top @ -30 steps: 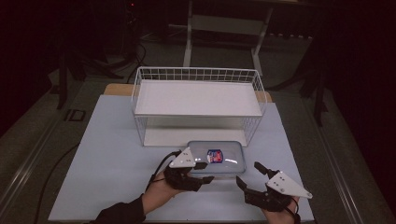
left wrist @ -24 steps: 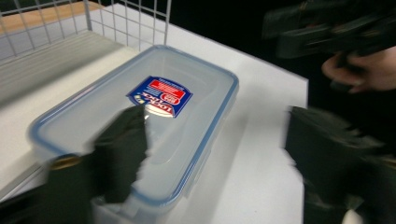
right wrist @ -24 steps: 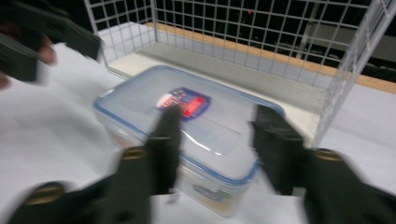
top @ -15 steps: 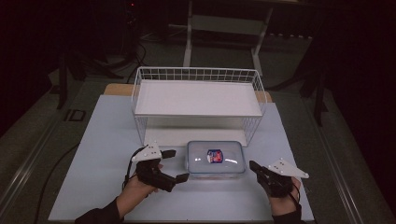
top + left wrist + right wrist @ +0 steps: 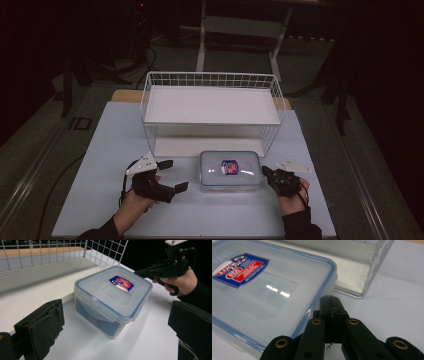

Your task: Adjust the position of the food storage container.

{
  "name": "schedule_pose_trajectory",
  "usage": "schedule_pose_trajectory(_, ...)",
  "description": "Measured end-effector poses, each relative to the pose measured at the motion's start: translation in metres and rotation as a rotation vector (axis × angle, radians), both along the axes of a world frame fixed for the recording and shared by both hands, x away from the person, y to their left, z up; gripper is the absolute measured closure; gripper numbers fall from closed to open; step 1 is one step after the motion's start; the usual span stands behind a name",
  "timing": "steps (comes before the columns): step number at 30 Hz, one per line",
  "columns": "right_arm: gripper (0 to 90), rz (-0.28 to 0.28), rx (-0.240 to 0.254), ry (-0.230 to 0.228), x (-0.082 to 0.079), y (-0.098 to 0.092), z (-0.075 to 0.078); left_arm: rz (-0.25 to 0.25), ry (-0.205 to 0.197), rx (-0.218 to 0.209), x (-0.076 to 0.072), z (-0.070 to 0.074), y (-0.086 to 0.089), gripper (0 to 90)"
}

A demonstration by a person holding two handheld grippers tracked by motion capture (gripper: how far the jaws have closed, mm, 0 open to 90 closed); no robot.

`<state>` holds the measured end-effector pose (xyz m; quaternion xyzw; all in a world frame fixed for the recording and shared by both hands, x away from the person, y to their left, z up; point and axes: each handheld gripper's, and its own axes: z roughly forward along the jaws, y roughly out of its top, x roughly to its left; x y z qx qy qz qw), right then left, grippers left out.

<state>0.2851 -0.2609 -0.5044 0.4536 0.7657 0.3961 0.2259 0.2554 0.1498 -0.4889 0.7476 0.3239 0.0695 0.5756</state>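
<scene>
The lidded box [image 5: 231, 170] sat before the wire rack [image 5: 212, 107]; left gripper [image 5: 172, 176] gaped beside it; right gripper [image 5: 266, 172] clenched empty at its edge; grasping probably came next.

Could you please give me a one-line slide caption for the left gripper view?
Open left claw faces a lidded plastic container beside a white wire rack.

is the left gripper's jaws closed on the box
No: in the left gripper view its jaws stand wide apart on either side of the box, touching nothing, so the left gripper is open.
</scene>
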Motion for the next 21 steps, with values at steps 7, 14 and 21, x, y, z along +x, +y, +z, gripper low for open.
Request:
schedule_pose_trajectory(7,90.0,0.025,0.017,0.015,0.0,0.01,0.0,0.004,0.004,0.021,0.001,0.0,-0.001,0.0)
schedule_pose_trajectory(14,90.0,0.052,0.021,0.026,0.002,0.022,0.001,-0.004,-0.016,0.031,0.002,0.002,-0.003,0.0)
schedule_pose_trajectory(21,90.0,0.083,0.036,0.04,0.004,0.035,0.001,-0.008,-0.018,0.04,0.002,0.004,0.0,0.1)
